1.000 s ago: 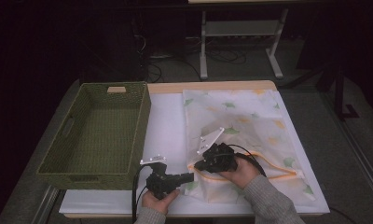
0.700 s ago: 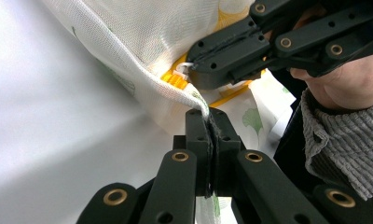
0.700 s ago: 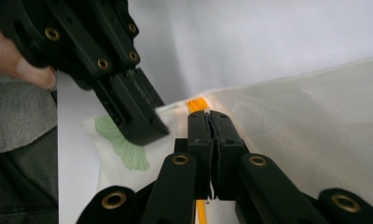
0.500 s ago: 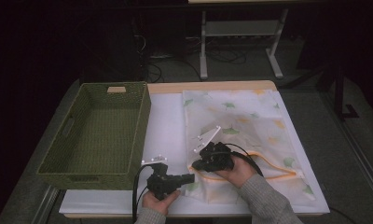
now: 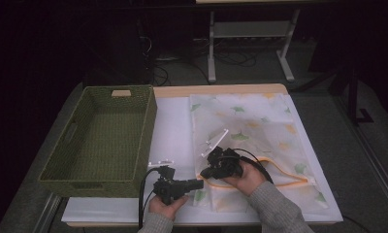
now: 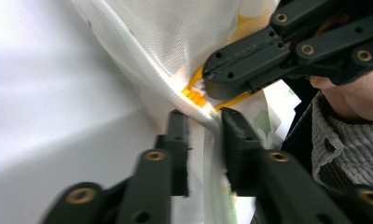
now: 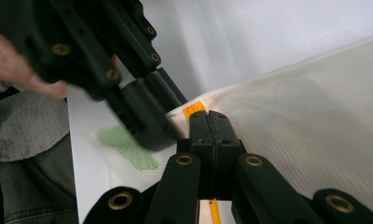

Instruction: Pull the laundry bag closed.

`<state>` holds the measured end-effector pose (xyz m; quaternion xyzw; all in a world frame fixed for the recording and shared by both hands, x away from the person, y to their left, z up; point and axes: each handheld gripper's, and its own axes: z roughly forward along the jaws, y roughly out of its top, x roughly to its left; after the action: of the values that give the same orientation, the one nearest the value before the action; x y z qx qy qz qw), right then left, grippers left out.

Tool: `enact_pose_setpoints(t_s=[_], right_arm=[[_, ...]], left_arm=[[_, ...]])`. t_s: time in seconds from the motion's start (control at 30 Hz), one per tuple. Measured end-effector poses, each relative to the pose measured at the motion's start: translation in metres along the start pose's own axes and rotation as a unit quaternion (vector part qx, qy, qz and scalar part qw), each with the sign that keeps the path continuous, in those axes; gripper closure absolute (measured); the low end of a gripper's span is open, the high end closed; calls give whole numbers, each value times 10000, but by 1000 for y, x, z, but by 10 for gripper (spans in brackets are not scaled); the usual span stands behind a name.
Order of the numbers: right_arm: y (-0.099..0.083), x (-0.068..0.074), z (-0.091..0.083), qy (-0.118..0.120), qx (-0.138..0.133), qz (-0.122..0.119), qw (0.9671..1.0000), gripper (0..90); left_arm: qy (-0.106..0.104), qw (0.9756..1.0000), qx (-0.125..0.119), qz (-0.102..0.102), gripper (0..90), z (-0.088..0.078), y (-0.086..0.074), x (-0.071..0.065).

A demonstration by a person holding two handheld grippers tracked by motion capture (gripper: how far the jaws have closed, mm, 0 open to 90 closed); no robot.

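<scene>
At the near edge of the bench [image 5: 172, 121], toward 6 o'clock in the high view, both claws meet at the corner of a white mesh bag [image 5: 252, 131] printed with green and yellow leaves. The bag lies flat on the right half of the bench, its orange zipper [image 5: 279, 167] curving along the near side. Left claw [image 5: 198, 183] points toward 3 o'clock at the bag's near left corner; its jaws have just been opening, and in the left gripper view [image 6: 204, 116] they stand a little apart with a fold of mesh running between them, pads not pressing. Right claw [image 5: 205, 174] points toward 9 o'clock; in the right gripper view [image 7: 209, 116] its jaws are fully closed, clamped at the orange zipper end [image 7: 194, 110]. A green woven basket [image 5: 80, 184] sits at 9 o'clock of the bag, well apart.
</scene>
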<state>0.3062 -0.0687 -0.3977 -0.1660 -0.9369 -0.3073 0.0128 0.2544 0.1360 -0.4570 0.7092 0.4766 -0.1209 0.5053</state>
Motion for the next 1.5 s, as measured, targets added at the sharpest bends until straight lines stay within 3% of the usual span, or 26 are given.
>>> enact_pose_setpoints(t_s=[0.2,0.27,0.3,0.43,0.73,0.83,1.5], right_arm=[[-1,-4,-2,148,-44,301,9994,896],[-2,-6,-4,255,-123,480,9984,897],[-2,-7,-5,286,-143,526,9981,898],[-5,-9,-5,424,-186,633,9969,898],[-9,-7,-7,306,-99,649,9974,899],[-14,-9,-11,234,-56,762,9968,899],[-46,-16,-43,22,-17,971,9953,898]], left_arm=[[76,9997,-111,189,882,-4,-2,-4],[80,9996,-189,195,886,-6,-2,-4],[185,9992,-270,230,888,-9,-2,-5],[237,9990,-313,190,890,-12,-3,-4],[335,9984,-412,205,891,-13,-2,-5],[361,9981,-450,195,891,-15,0,-4],[600,9973,-325,253,891,-17,1,-2]])
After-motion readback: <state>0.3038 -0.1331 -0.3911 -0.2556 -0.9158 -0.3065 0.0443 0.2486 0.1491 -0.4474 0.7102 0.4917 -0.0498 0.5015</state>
